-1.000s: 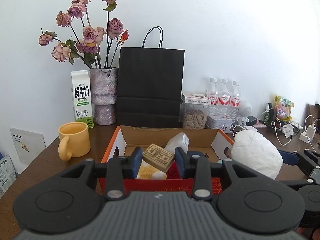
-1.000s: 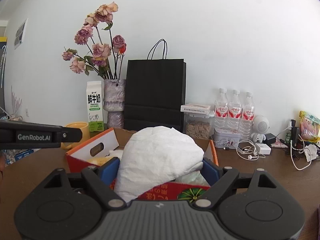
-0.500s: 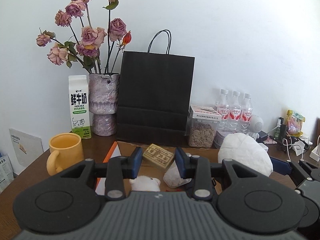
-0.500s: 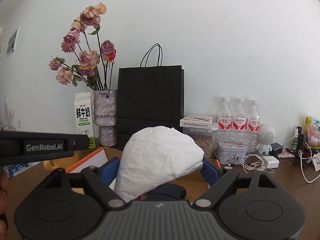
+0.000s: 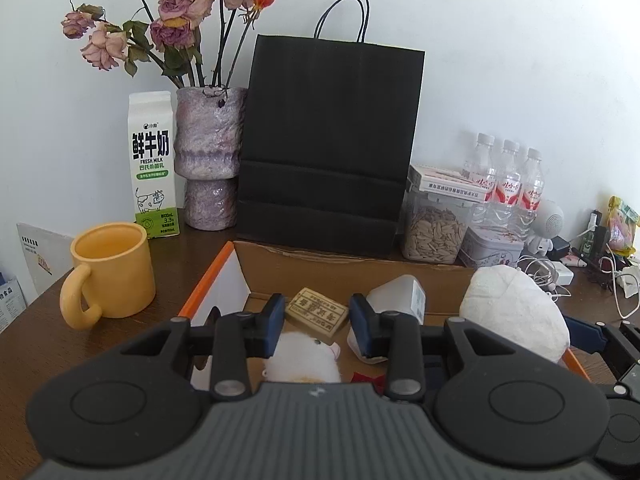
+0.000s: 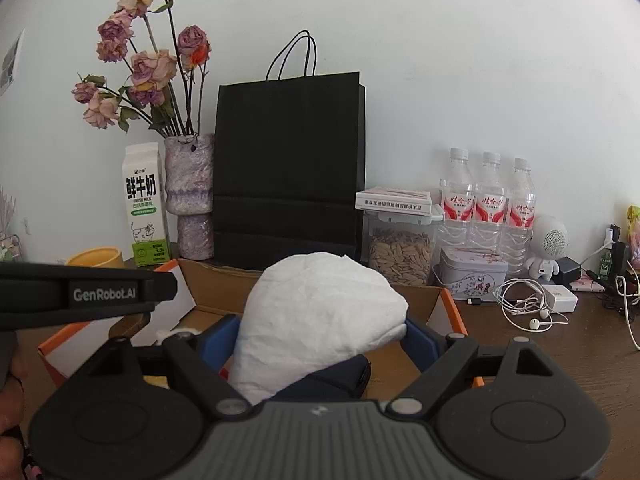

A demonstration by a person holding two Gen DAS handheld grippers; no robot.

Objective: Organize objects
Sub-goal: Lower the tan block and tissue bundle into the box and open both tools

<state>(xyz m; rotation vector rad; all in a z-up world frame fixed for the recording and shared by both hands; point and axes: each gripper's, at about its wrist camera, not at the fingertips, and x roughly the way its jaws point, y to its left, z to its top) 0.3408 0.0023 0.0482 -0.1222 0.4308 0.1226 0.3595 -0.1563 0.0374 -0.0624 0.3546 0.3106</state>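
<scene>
— Left gripper (image 5: 317, 320): what is being held between its blue pads?
— A small tan block with printed characters (image 5: 317, 312) is being clamped there, tilted, above the open cardboard box (image 5: 352, 270). Its two ends are being pressed by the pads.
— And the right gripper (image 6: 322, 340)?
— A crumpled white bundle (image 6: 320, 312) is being gripped between its widely spread pads, over the right part of the same box. A dark pouch (image 6: 332, 380) is being seen just beneath it.
— What is lying in the box?
— A white fluffy item (image 5: 300, 356) and a white bottle on its side (image 5: 396, 294) are being seen below the block.
— What is standing around the box?
— A yellow mug (image 5: 110, 270) is being seen to its left; a milk carton (image 5: 152, 164), a vase of dried roses (image 5: 210, 156) and a black paper bag (image 5: 328, 144) are standing behind it against the wall. A jar of seeds (image 6: 400, 252) and three water bottles (image 6: 486, 204) are being seen to the right on the brown table (image 6: 560, 356).
</scene>
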